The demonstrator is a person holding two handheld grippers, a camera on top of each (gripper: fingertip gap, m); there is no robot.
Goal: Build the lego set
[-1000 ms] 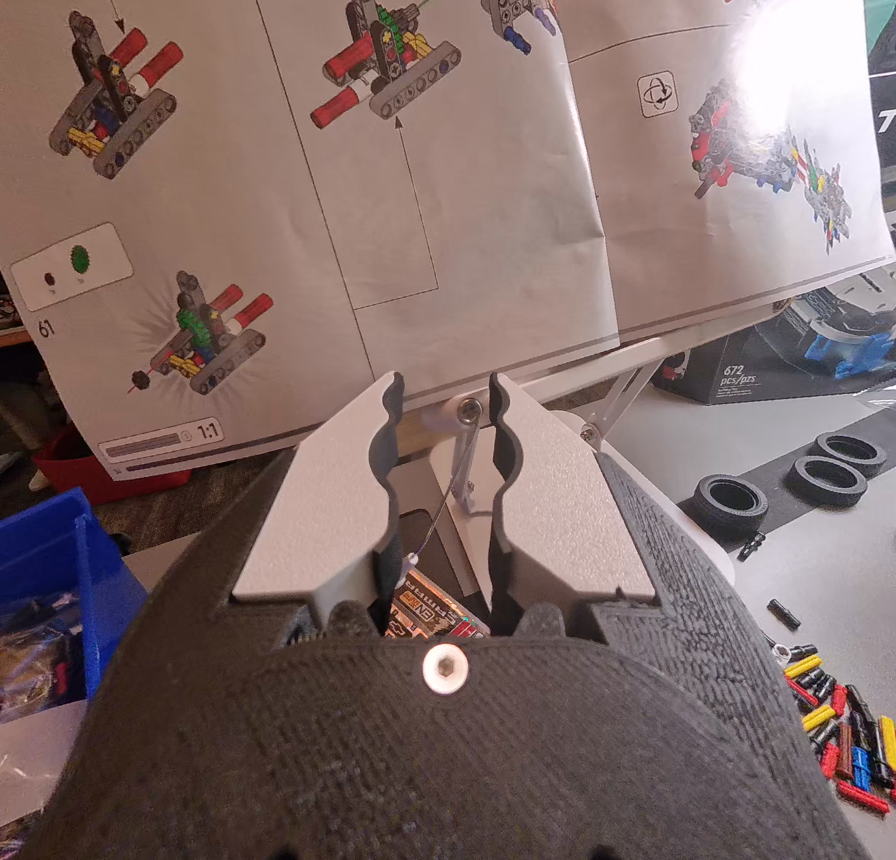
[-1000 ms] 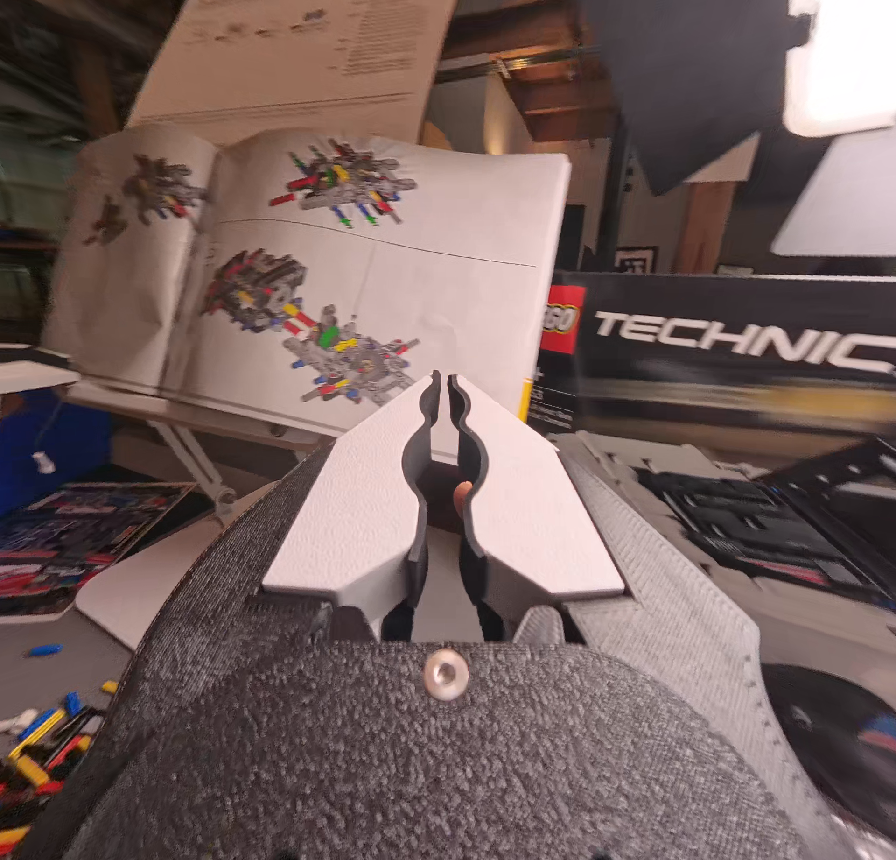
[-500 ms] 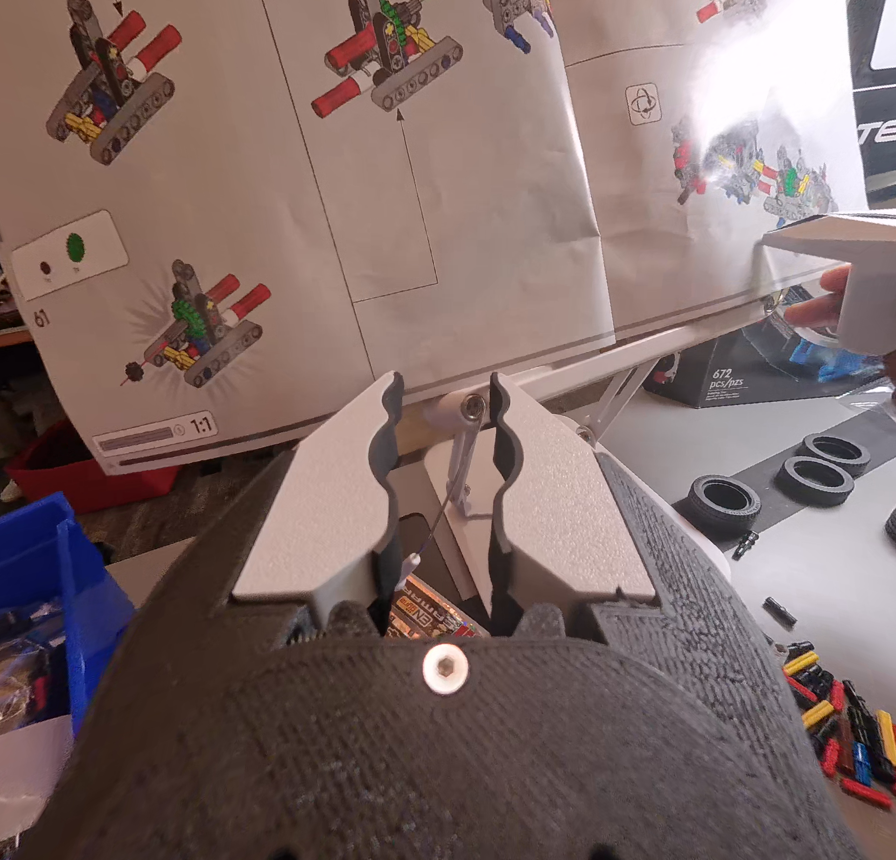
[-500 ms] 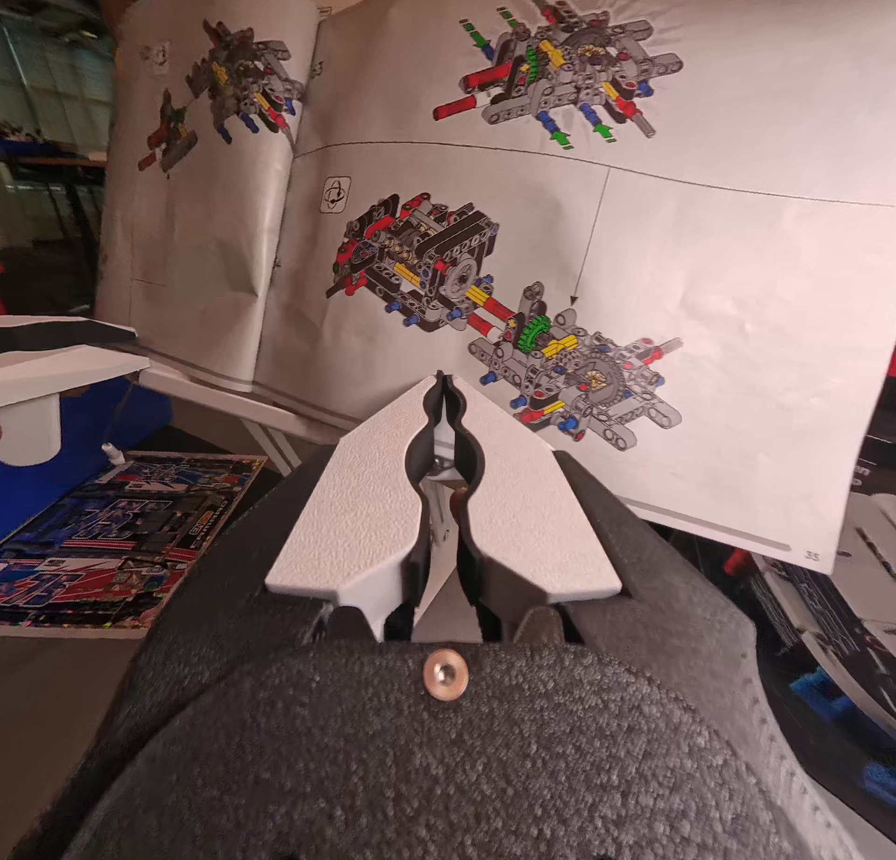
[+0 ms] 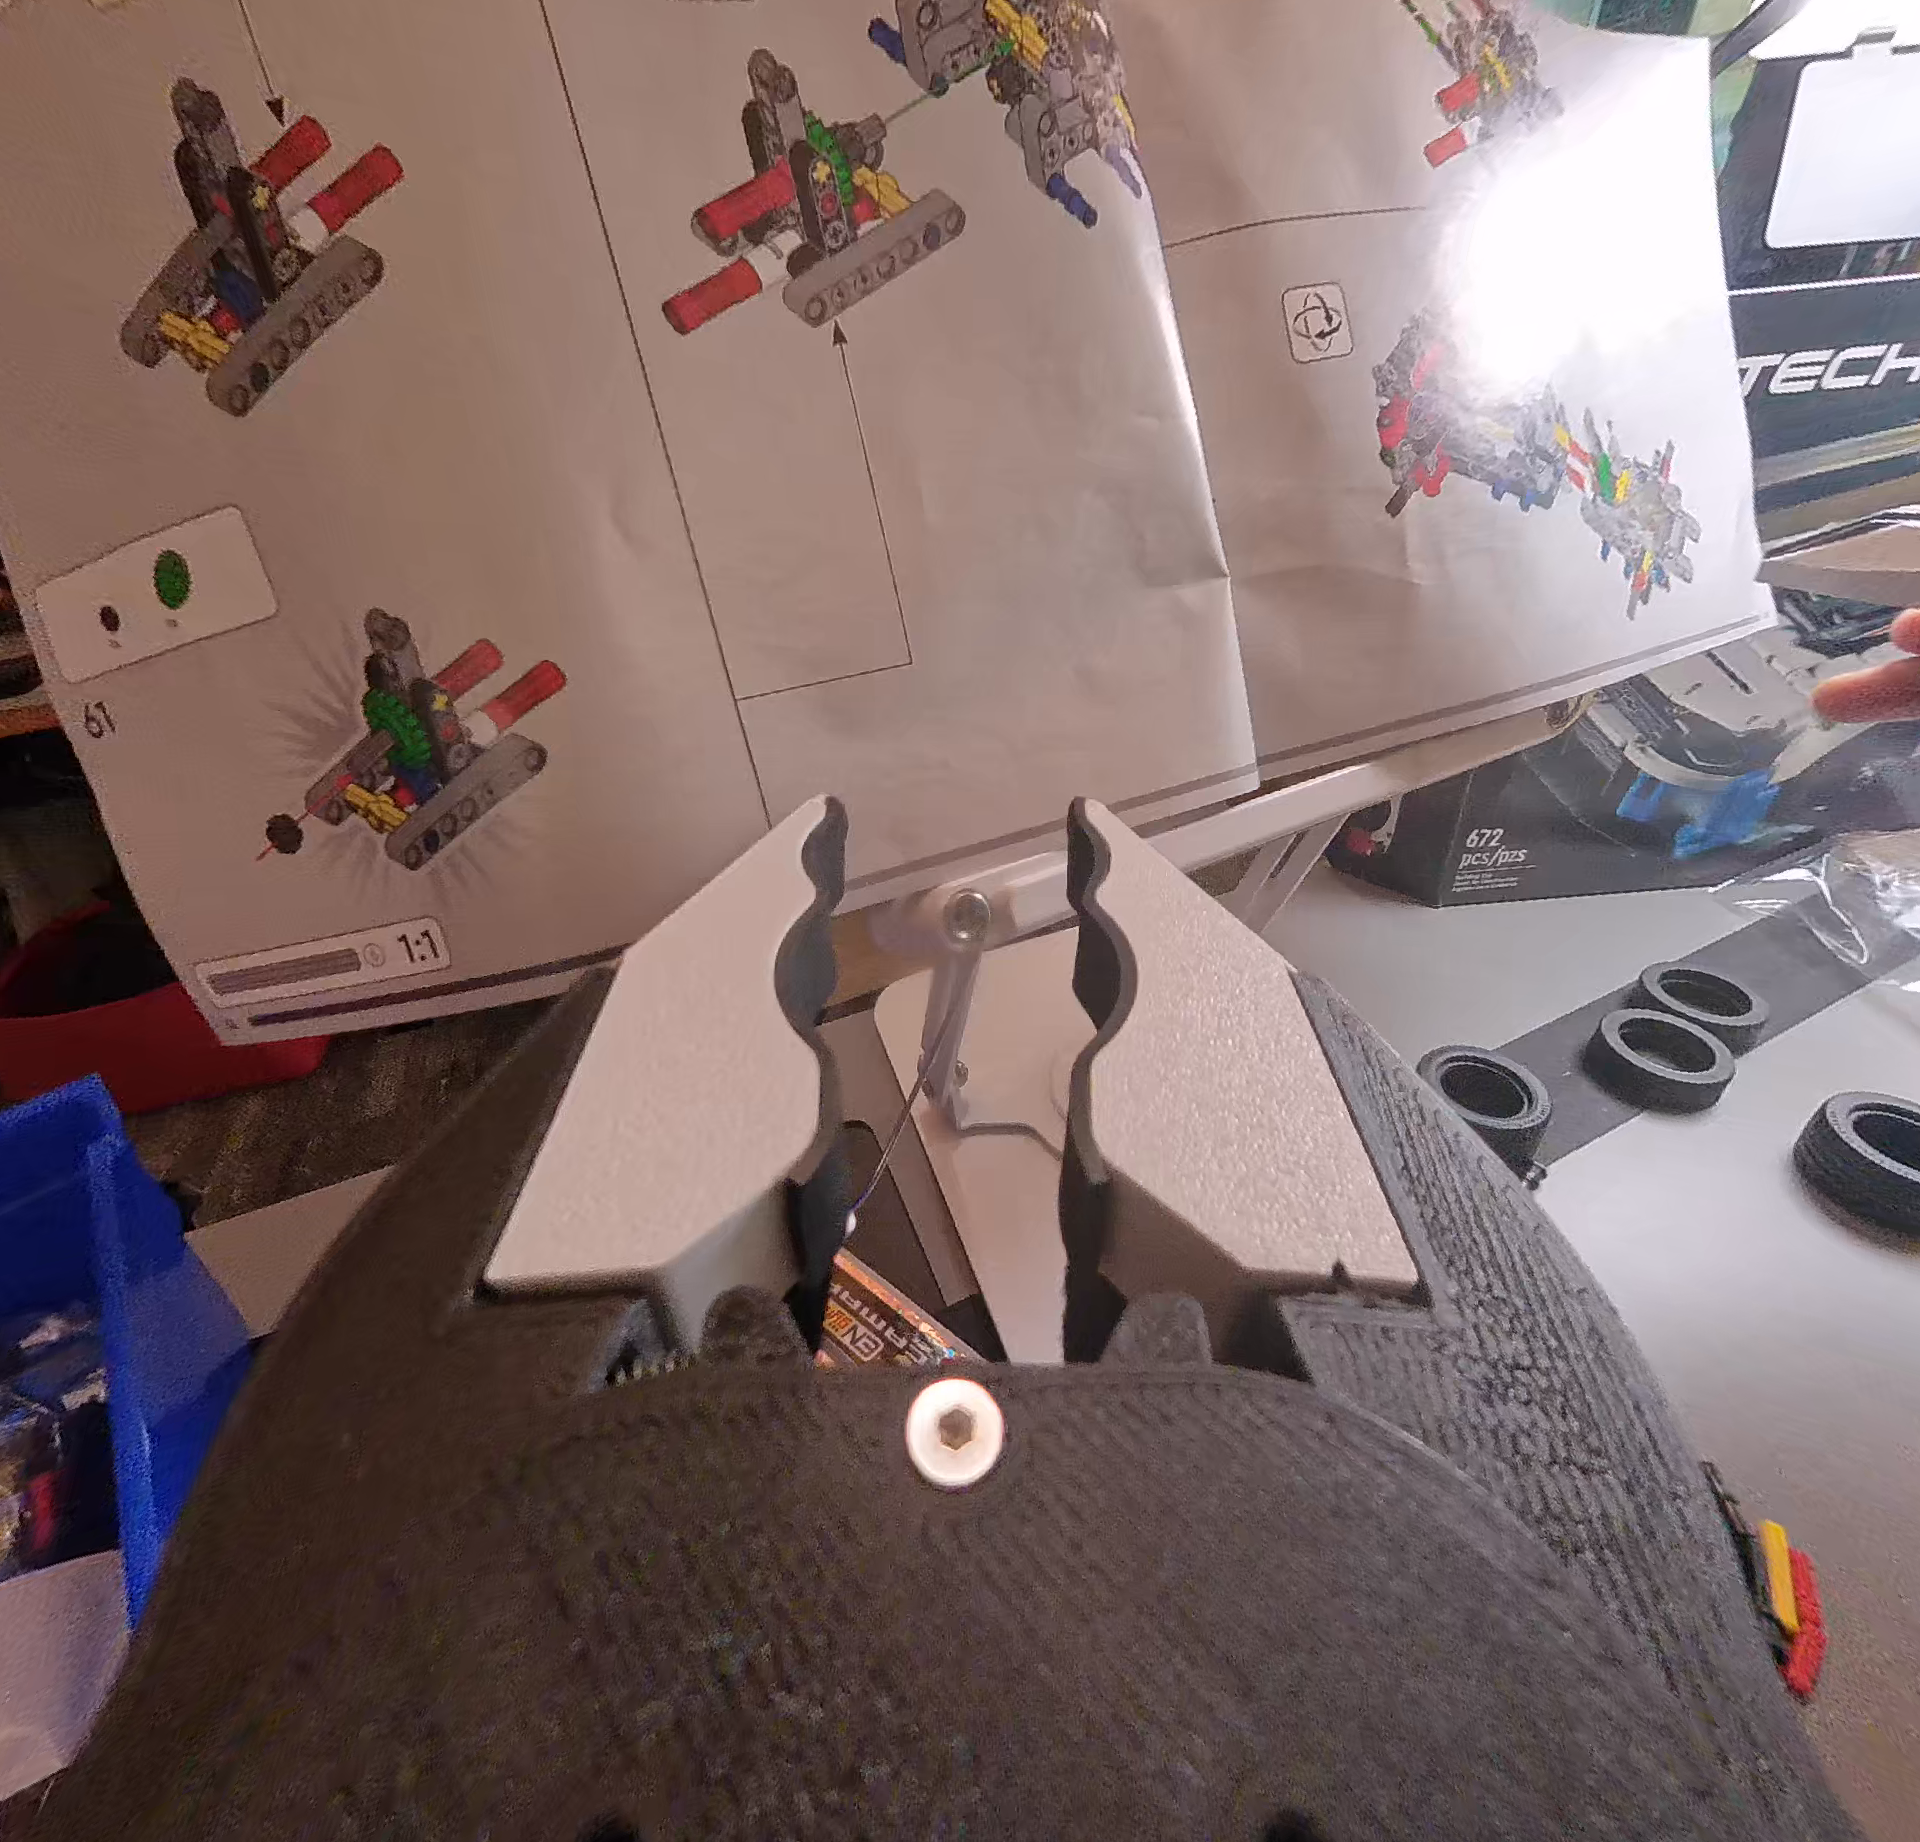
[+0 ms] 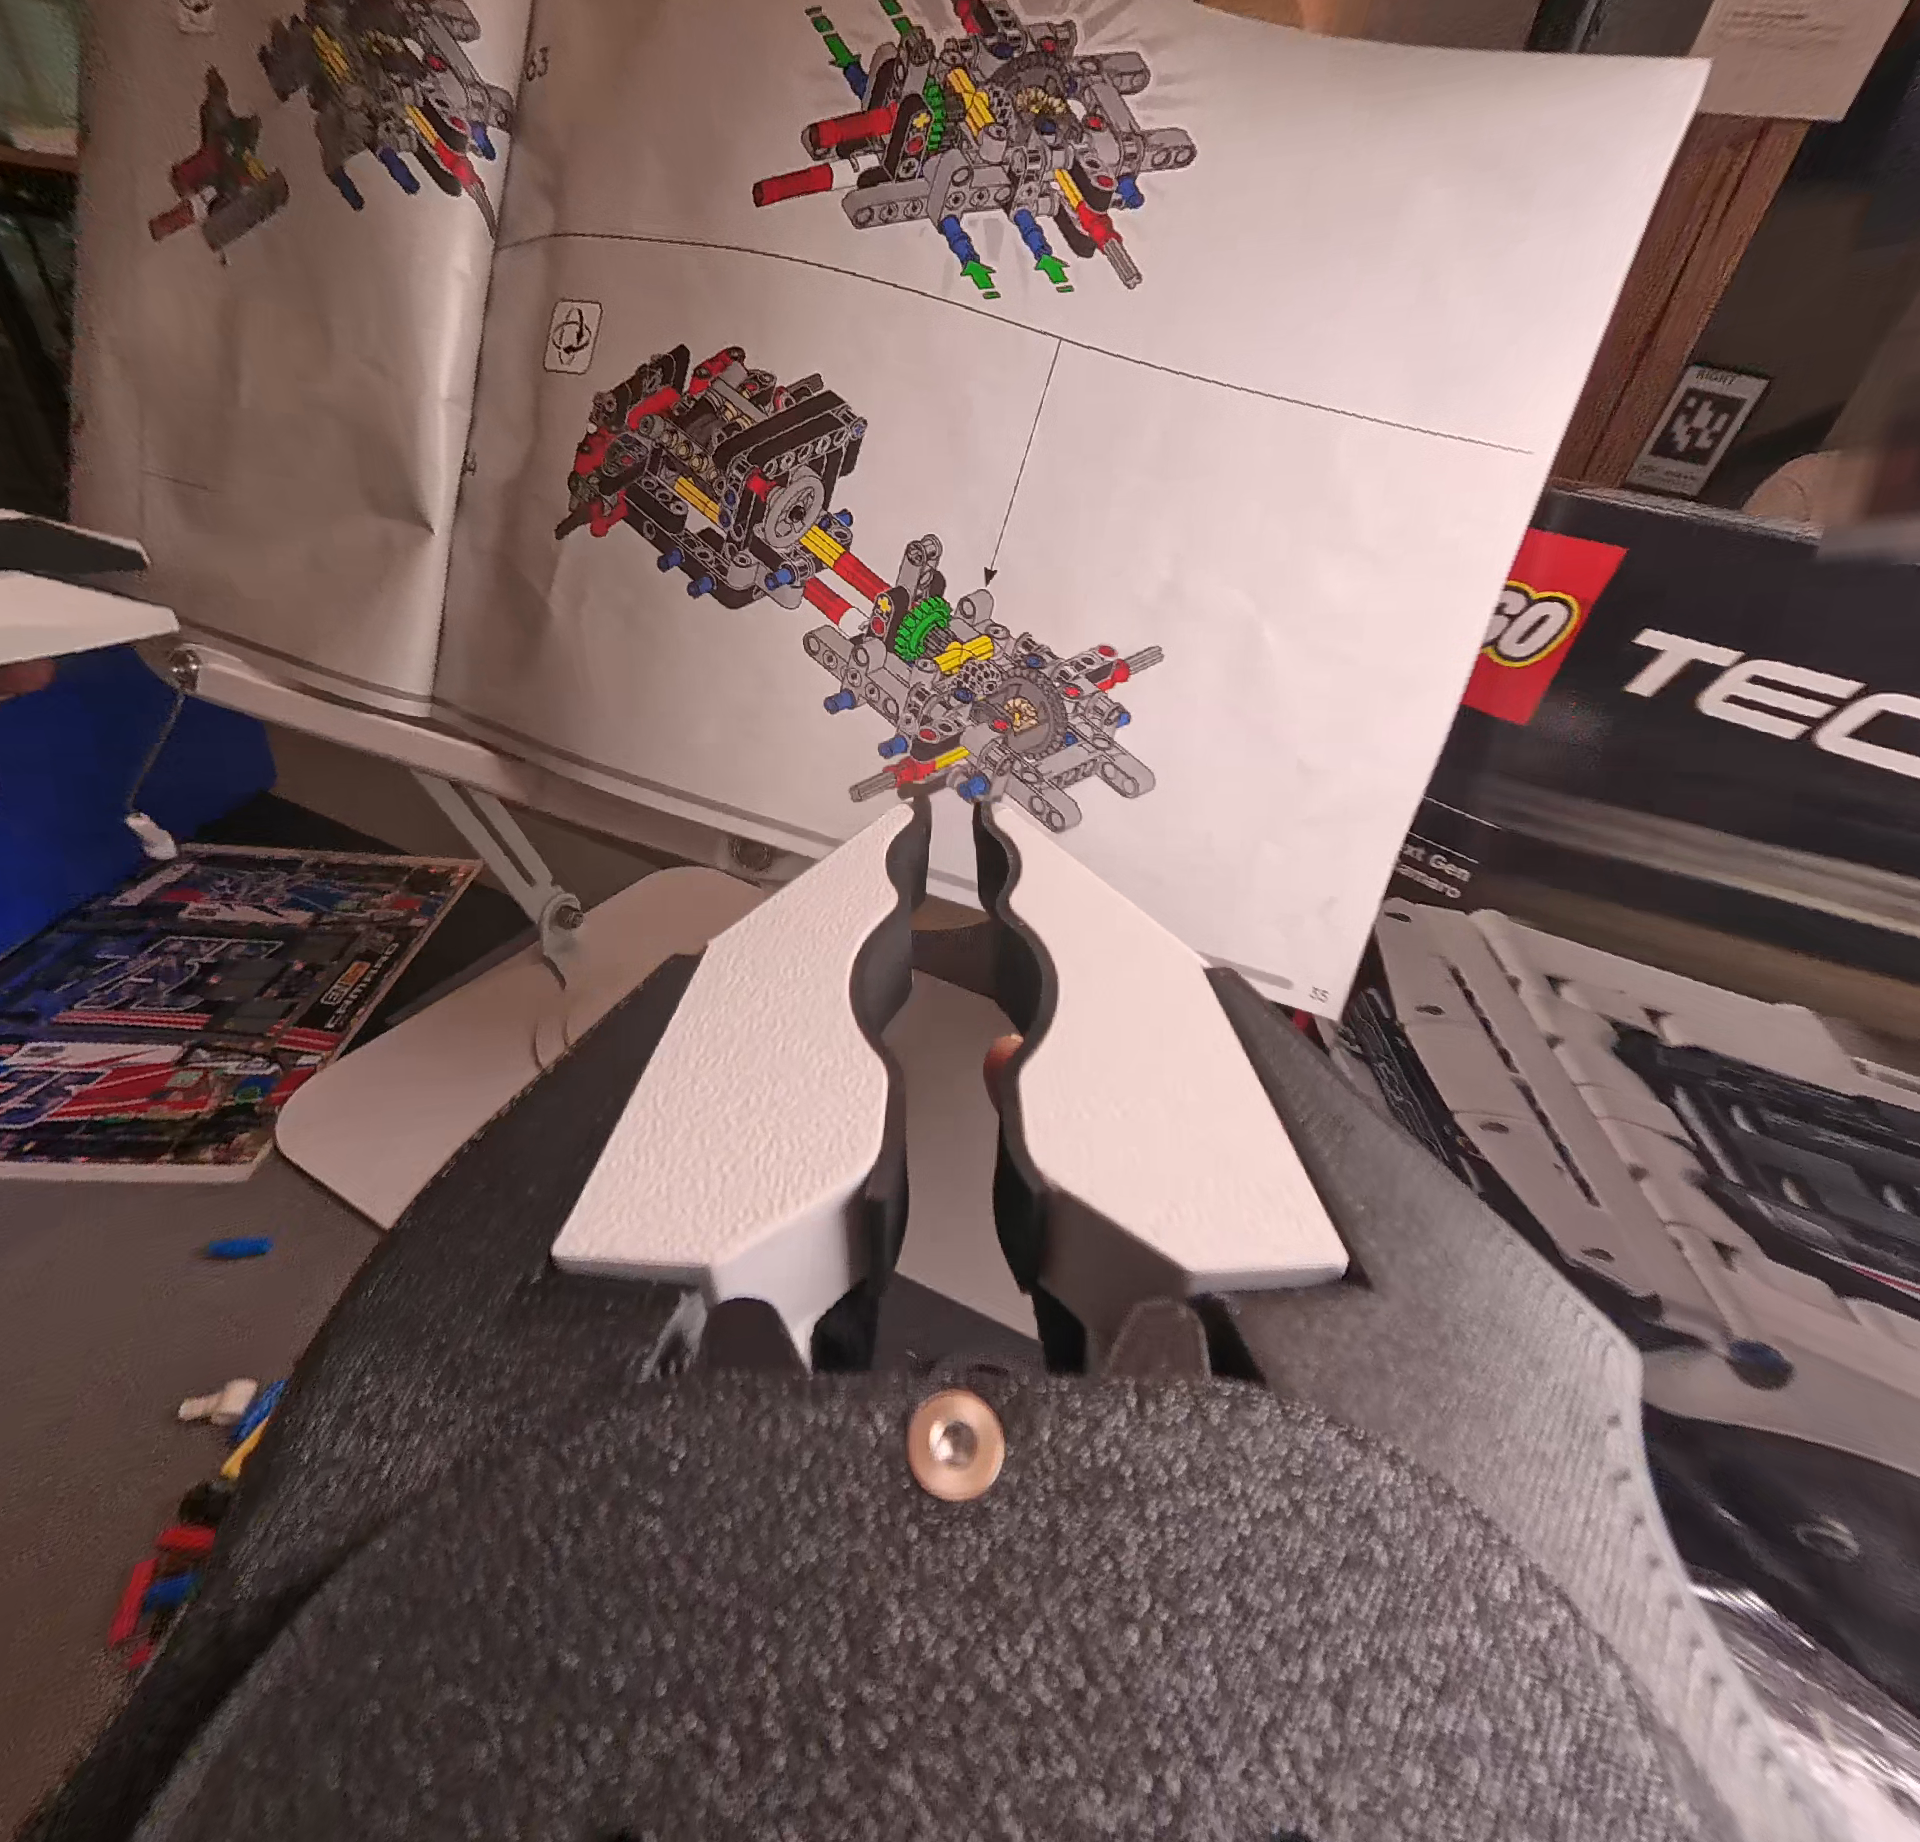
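Reading the diagram comes first: both tools are raised and empty, the left gripper [image 5: 951, 821] spread wide, the right gripper [image 6: 945, 821] narrowly parted. Small loose coloured plastic pins [image 6: 171, 1574] lie at seven o'clock. At twelve, the propped open paper instruction booklet [image 6: 1226, 504] deserves careful matching before picking parts.

Manual [image 6: 1195, 421]: open, propped upright on a white stand.
Tyres [image 5: 1660, 1060]: black, flat on table.
Loose pins [image 6: 171, 1574]: small coloured heap, seemingly scattered.
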